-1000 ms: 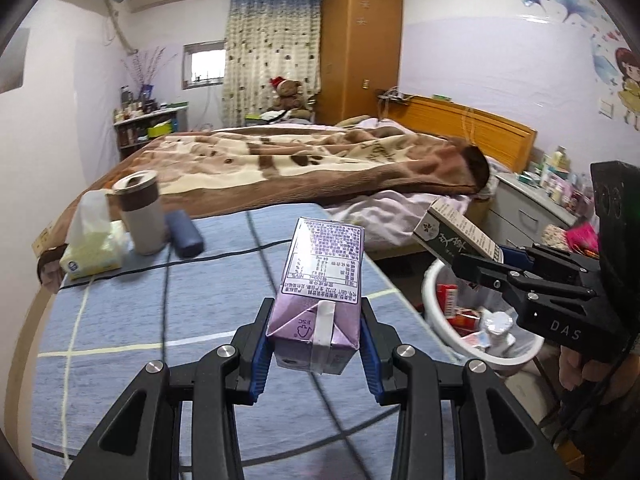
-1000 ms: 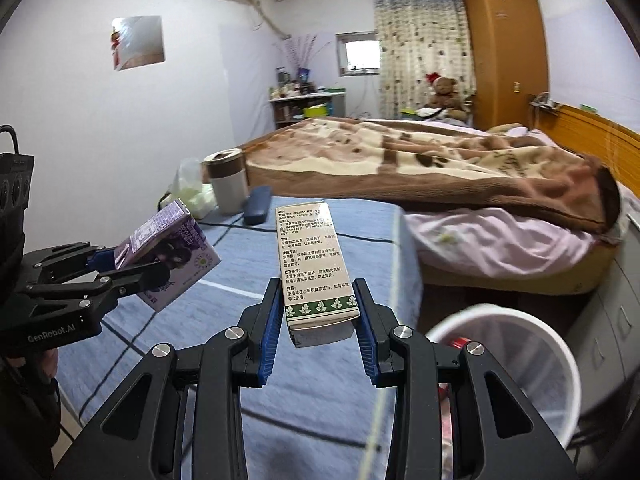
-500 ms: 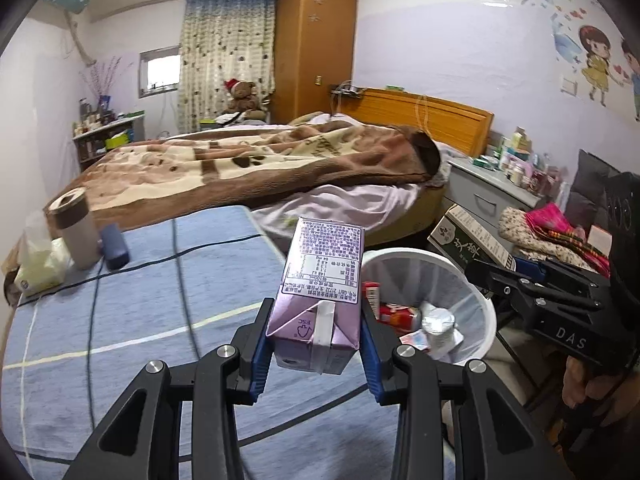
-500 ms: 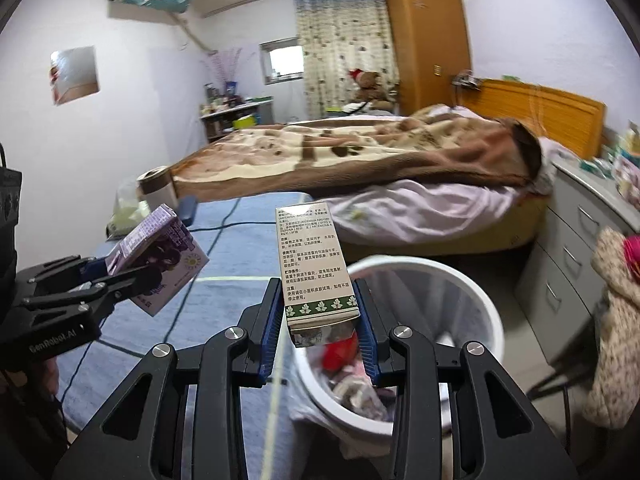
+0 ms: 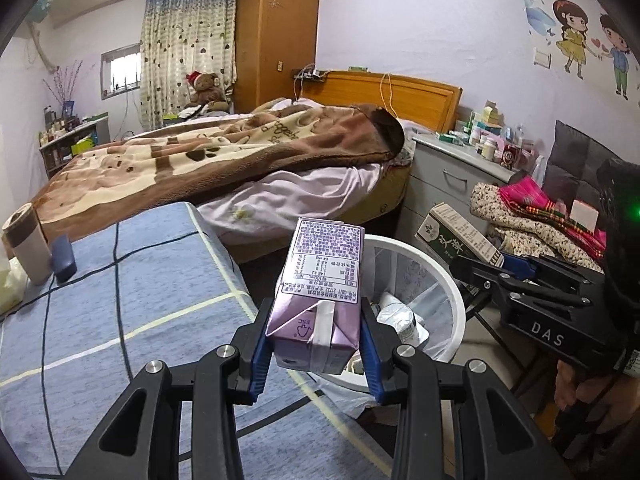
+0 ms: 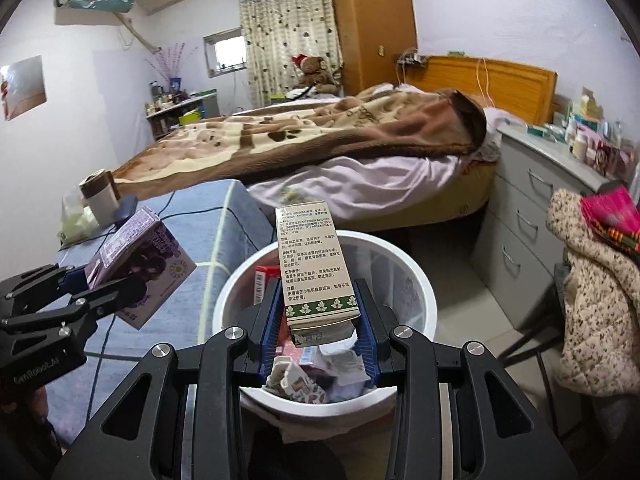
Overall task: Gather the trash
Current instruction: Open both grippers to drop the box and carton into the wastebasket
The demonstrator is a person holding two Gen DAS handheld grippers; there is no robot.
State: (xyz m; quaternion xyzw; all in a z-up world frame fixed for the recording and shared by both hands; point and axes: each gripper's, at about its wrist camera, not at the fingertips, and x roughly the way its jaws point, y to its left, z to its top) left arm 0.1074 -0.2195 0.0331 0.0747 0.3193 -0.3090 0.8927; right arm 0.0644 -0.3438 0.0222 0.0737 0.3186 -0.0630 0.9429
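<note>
Two pieces of trash are being held, one in each tool. The left tool [image 5: 316, 344] is clamping a purple drink carton [image 5: 320, 292] between its blue pads, and the carton is hanging over the edge of the blue striped desk [image 5: 120, 300], just beside the white trash bin [image 5: 448, 288]. The right tool [image 6: 320, 328] is gripping a slim cream box with a green leaf band [image 6: 316, 268] and is holding it directly above the bin's open mouth, where wrappers and crumpled paper are already lying. A brown cup [image 5: 24, 248] and a dark blue case [image 5: 64, 258] are sitting near the desk's far edge. A bed with a brown blanket [image 5: 224, 152] is lying beyond.
</note>
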